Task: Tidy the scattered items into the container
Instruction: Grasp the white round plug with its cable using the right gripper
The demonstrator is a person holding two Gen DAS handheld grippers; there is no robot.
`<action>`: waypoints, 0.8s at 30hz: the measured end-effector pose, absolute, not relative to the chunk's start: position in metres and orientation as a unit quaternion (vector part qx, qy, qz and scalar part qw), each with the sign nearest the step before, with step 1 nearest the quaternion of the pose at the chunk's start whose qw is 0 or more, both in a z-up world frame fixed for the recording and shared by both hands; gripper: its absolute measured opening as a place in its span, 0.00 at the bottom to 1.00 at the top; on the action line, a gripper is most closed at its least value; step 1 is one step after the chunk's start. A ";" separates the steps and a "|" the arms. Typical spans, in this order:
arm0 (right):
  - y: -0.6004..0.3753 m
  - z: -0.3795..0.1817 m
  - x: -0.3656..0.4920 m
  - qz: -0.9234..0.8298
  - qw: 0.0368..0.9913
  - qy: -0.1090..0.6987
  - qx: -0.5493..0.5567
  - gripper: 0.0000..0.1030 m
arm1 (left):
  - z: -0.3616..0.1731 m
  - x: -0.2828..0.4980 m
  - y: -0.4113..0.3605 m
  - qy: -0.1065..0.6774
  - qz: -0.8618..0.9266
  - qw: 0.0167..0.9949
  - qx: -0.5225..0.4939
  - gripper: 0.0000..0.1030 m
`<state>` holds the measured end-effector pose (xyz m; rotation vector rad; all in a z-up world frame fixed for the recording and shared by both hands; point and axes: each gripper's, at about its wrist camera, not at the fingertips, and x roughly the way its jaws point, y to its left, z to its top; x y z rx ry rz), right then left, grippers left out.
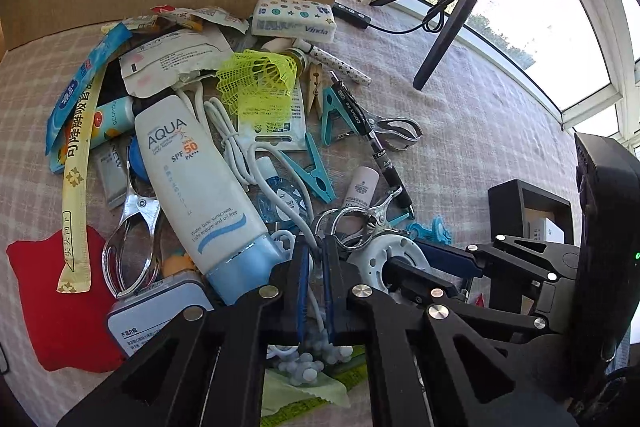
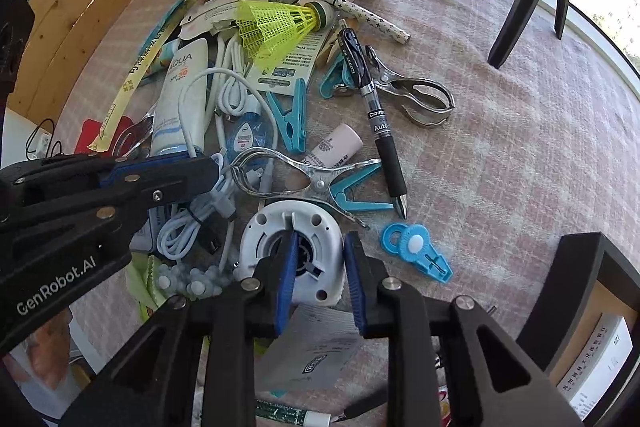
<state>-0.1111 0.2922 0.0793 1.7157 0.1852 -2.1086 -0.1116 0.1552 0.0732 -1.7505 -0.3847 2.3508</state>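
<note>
A cluttered pile of small household things lies on a pink checked cloth (image 2: pixel 500 155), seen from two cameras looking steeply down along two hand-held grippers.

At the left of the pile lies a white sunscreen tube (image 1: pixel 192 179), its long axis running away from the camera with the blue cap nearest. Just right of the cap, the left gripper (image 1: pixel 316 267) reaches down into the pile. Its blue pads are drawn almost together on a strand of white cable (image 2: pixel 188 227), which runs up between them. In the right-hand view the same gripper comes in from the left edge, its tip at the looped bundle of that cable.

Just right of the cable bundle sits a round white plastic disc (image 2: pixel 296 247) with a hollow centre. The right gripper (image 2: pixel 320 279) straddles one side of it: one blue pad sits inside the hollow, the other outside the rim, narrowly apart. Whether the pads press on the rim yet cannot be told.

Beyond the disc lie a metal clip (image 2: pixel 312 183), a black pen (image 2: pixel 376 115) with its tip pointing towards the camera, and a blue plastic tag (image 2: pixel 416 251).

At the far right edge stands the black open-topped box (image 2: pixel 580 291), likely the container. It lies nearer the right gripper, so the disc probably has the shorter trip; the cable must cross the pile.
</note>
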 end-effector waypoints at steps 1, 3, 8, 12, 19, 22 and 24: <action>0.295 0.080 -0.111 -0.759 0.206 0.060 0.615 0.22 | 0.073 -0.111 0.155 -0.131 0.794 0.092 -0.587 0.03; 0.303 0.084 -0.111 -0.762 0.204 0.038 0.613 0.19 | 0.075 -0.109 0.153 -0.136 0.797 0.093 -0.581 0.03; 0.318 0.097 -0.111 -0.770 0.205 0.003 0.604 0.16 | 0.090 -0.106 0.148 -0.127 0.814 0.088 -0.560 0.03; 0.319 0.105 -0.104 -0.776 0.202 -0.016 0.598 0.16 | 0.102 -0.105 0.139 -0.135 0.821 0.088 -0.548 0.03; 0.321 0.117 -0.090 -0.789 0.210 -0.049 0.575 0.16 | 0.131 -0.093 0.122 -0.156 0.836 0.090 -0.518 0.03; 0.325 0.129 -0.089 -0.795 0.213 -0.068 0.564 0.16 | 0.150 -0.086 0.120 -0.154 0.849 0.091 -0.497 0.03; 0.326 0.137 -0.089 -0.800 0.215 -0.075 0.555 0.16 | 0.161 -0.081 0.120 -0.155 0.854 0.098 -0.486 0.03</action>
